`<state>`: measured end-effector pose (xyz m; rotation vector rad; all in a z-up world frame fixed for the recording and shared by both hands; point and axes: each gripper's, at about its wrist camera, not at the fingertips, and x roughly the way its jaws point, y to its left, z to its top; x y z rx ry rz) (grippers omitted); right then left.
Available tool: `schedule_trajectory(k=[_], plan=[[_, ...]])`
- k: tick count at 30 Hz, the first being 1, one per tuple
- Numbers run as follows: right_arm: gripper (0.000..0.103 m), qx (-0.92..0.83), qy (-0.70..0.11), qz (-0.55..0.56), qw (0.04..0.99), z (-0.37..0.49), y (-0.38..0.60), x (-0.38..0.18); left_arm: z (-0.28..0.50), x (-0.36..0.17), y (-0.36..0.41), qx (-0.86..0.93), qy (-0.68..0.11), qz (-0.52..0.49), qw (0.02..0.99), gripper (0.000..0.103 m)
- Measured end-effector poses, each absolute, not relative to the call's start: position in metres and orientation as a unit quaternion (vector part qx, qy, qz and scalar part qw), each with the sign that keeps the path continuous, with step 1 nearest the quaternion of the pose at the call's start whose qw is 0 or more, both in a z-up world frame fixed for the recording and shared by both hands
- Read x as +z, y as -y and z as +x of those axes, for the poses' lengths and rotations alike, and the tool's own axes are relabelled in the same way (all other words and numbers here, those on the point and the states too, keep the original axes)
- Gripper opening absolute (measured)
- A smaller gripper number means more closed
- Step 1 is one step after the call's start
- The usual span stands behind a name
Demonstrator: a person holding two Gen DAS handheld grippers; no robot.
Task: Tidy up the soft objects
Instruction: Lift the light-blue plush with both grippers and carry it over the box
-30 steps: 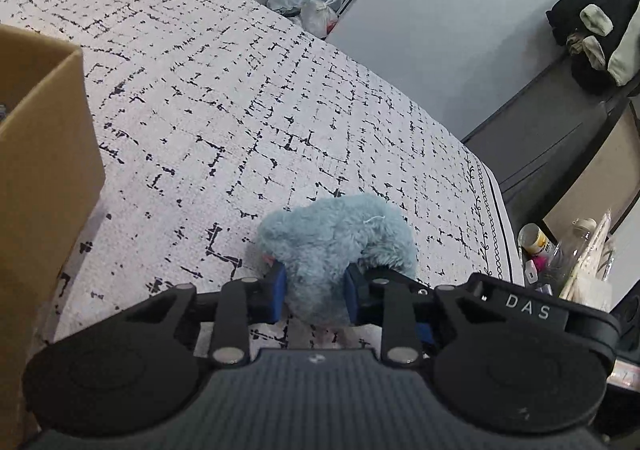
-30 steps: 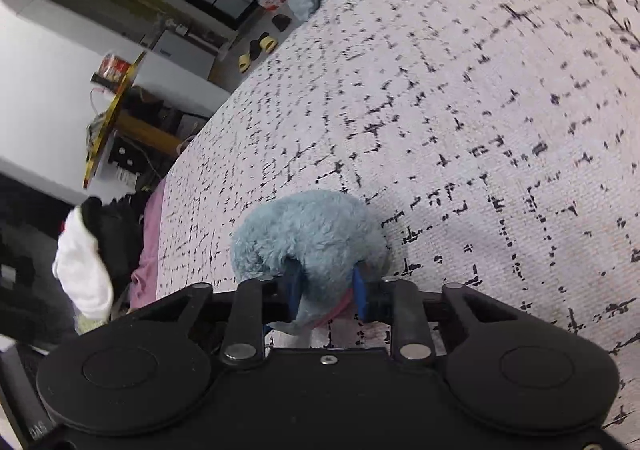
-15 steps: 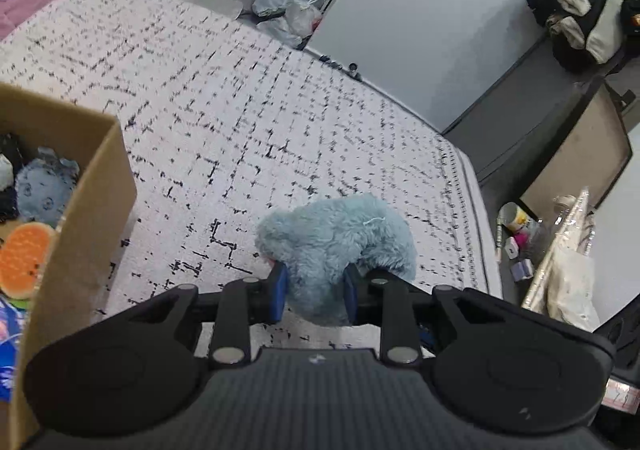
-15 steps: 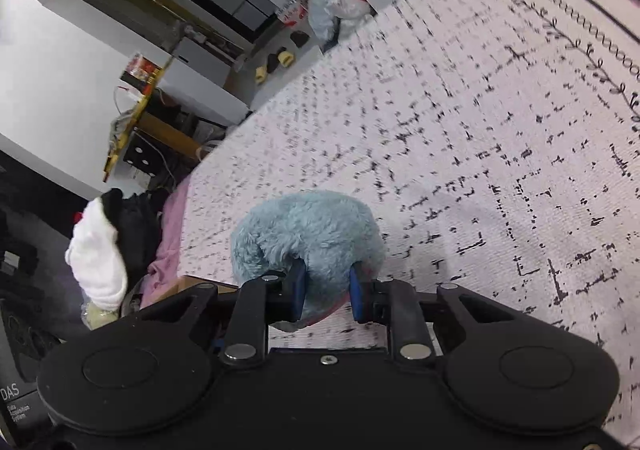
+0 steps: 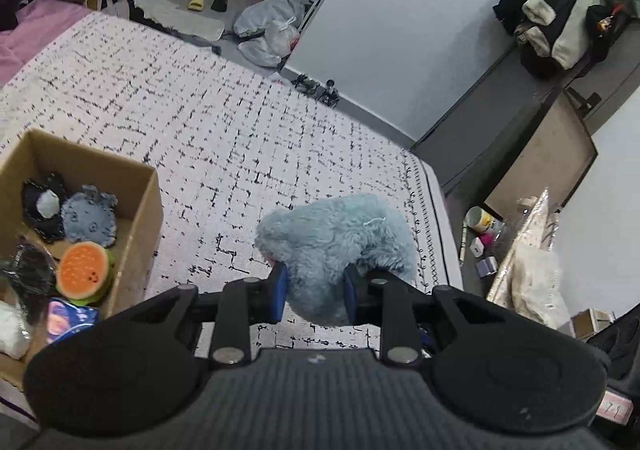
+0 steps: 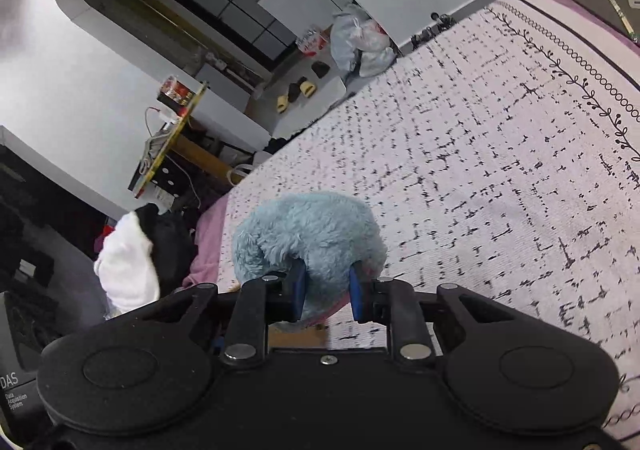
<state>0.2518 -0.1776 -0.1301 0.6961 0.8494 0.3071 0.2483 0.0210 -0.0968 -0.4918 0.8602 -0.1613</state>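
Note:
Both grippers hold one fluffy light-blue plush toy [image 5: 336, 242] up above the bed. My left gripper [image 5: 314, 290] is shut on one end of it. My right gripper [image 6: 326, 290] is shut on the other end [image 6: 308, 234]. A cardboard box [image 5: 140, 218] stands on the bed at the lower left of the left wrist view. It holds several soft toys, among them an orange watermelon-slice plush [image 5: 82, 268] and a blue-grey round plush [image 5: 90, 220].
The bed has a white cover with black dashes [image 5: 240, 138]. Its right edge drops to a low surface with a cup and small items [image 5: 482, 228]. Clothes hang on furniture at the far right [image 5: 568, 26]. Bags and slippers lie on the floor beyond the bed [image 5: 268, 34].
Both grippers have risen with the blue plush. The bed looks farther below, and the inside of the cardboard box has come into the left wrist view.

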Motion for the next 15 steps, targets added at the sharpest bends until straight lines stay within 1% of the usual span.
schedule_trajectory(k=[15], plan=[[0.022,0.148,-0.375,0.315,0.859,0.221,0.139,-0.097,0.218,-0.065,-0.066,-0.099,-0.396,-0.244,0.880,0.027]])
